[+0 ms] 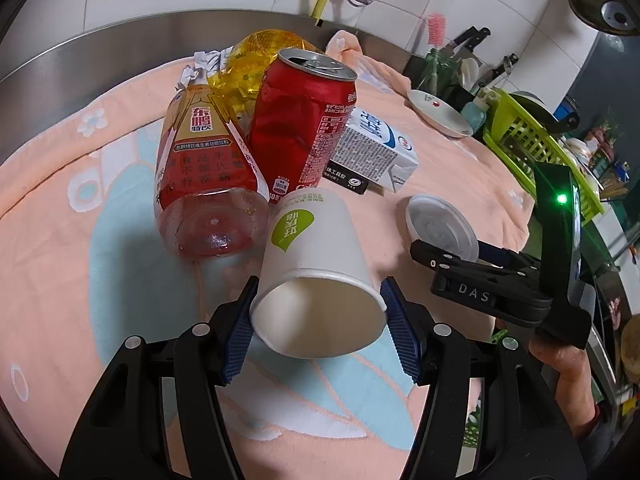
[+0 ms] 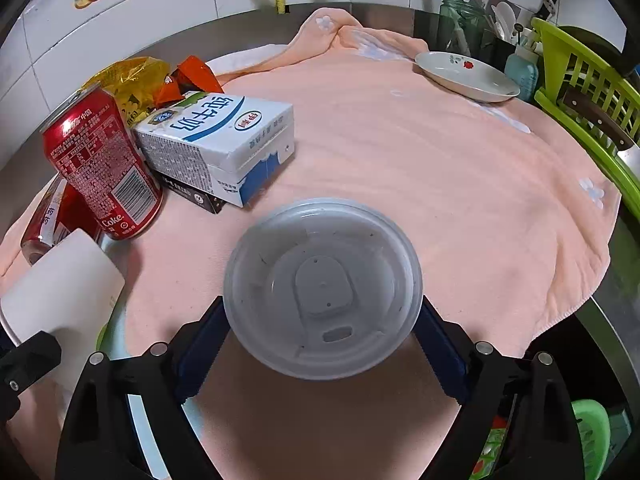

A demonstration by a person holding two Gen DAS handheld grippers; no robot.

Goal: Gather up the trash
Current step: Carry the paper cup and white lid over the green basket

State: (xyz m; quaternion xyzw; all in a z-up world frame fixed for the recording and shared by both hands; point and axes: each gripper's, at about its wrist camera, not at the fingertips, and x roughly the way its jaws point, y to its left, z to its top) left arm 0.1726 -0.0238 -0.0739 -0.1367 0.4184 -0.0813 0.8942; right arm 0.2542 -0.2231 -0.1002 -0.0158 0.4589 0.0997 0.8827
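Left wrist: left hand-held gripper (image 1: 318, 322) apparently pinches paper cup (image 1: 316, 276) between its pads.

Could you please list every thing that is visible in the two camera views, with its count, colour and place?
White paper cup with green logo: 1, lying on its side between the left gripper's fingers.
Translucent grey plastic lid: 1, between the right gripper's fingers.
Dented red cola can: 1, upright, behind the cup.
Clear plastic bottle with red-and-gold label: 1, lying left of the can.
White-and-blue milk carton: 1, lying right of the can, on a small black box.
Yellow plastic wrapper: 1, behind the can.
Peach towel: 1, under everything.
White plate with red flower: 1, far right.
Lime-green rack: 1, right edge.
Left gripper: 1, black, blue pads.
Right gripper: 1, black, blue pads.
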